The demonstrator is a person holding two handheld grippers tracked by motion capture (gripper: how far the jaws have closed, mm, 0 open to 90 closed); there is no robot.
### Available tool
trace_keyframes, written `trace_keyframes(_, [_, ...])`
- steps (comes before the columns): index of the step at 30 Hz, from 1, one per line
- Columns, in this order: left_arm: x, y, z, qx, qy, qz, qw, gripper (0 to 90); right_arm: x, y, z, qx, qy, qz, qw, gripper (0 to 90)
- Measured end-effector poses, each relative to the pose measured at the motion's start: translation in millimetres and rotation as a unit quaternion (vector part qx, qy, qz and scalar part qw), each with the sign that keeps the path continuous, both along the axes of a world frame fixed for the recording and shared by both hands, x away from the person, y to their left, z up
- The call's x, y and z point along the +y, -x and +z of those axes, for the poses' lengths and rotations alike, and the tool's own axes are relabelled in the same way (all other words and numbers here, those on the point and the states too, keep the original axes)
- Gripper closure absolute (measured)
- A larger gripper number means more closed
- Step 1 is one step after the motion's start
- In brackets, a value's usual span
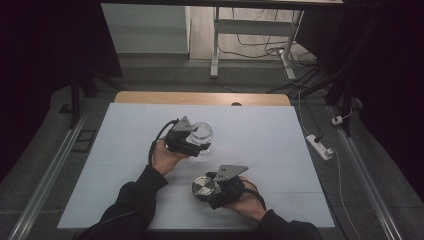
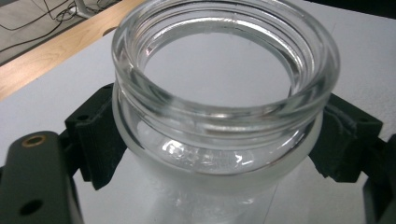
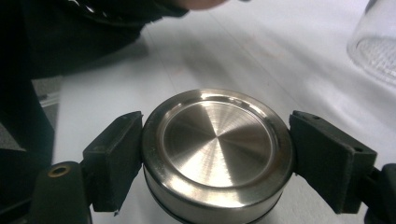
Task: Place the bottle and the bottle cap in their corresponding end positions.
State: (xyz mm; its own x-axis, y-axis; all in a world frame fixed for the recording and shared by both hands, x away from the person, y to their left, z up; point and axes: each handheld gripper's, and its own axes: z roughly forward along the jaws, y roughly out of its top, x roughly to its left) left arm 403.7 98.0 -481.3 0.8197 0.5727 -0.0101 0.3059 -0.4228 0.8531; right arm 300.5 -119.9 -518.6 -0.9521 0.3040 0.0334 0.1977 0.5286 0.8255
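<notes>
A clear glass jar [image 1: 201, 133] with no lid stands near the middle of the white table, and my left gripper [image 1: 199, 143] is shut on it. In the left gripper view both black pads press on the jar [image 2: 224, 116] just under its threaded rim. A round brushed-metal lid [image 1: 203, 187] sits in my right gripper [image 1: 206, 189] nearer the front edge. In the right gripper view the pads clamp the lid [image 3: 217, 149] on both sides, low over the table, its flat top facing up. A bit of the glass jar [image 3: 376, 51] shows at the upper right there.
The white table top [image 1: 270, 140] has a wooden strip [image 1: 200, 98] along its far edge. A power strip [image 1: 320, 146] and cables lie on the floor to the right. A metal desk frame [image 1: 252, 40] stands beyond the table. The person's dark sleeve [image 3: 70, 32] crosses the right gripper view.
</notes>
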Motion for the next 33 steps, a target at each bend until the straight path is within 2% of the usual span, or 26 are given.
trace_keyframes(10, [-3.1,-5.9,-12.0,0.007,-0.007,0.007,0.9999,16.1,6.9,-7.8,-15.2,0.002,0.036,-0.009,0.9993,19.5])
trace_keyframes(16, [-5.7,-7.9,-18.9,0.011,-0.015,0.007,0.9998,16.1,9.3,-9.0,-18.0,-0.001,0.045,-0.014,0.9989,19.4])
trace_keyframes(23, [-11.5,-8.8,-30.0,0.016,-0.040,0.010,0.9990,16.0,10.4,-8.9,-18.6,-0.004,0.053,-0.016,0.9985,19.4])
trace_keyframes(25, [-9.8,-8.9,-31.6,0.019,-0.030,0.010,0.9993,16.0,10.3,-8.4,-18.6,-0.004,0.056,-0.016,0.9983,19.4])
trace_keyframes(33, [-6.3,-8.9,-34.4,0.019,-0.026,0.007,0.9995,15.6,10.7,-6.8,-18.5,-0.010,0.065,-0.014,0.9978,19.5])
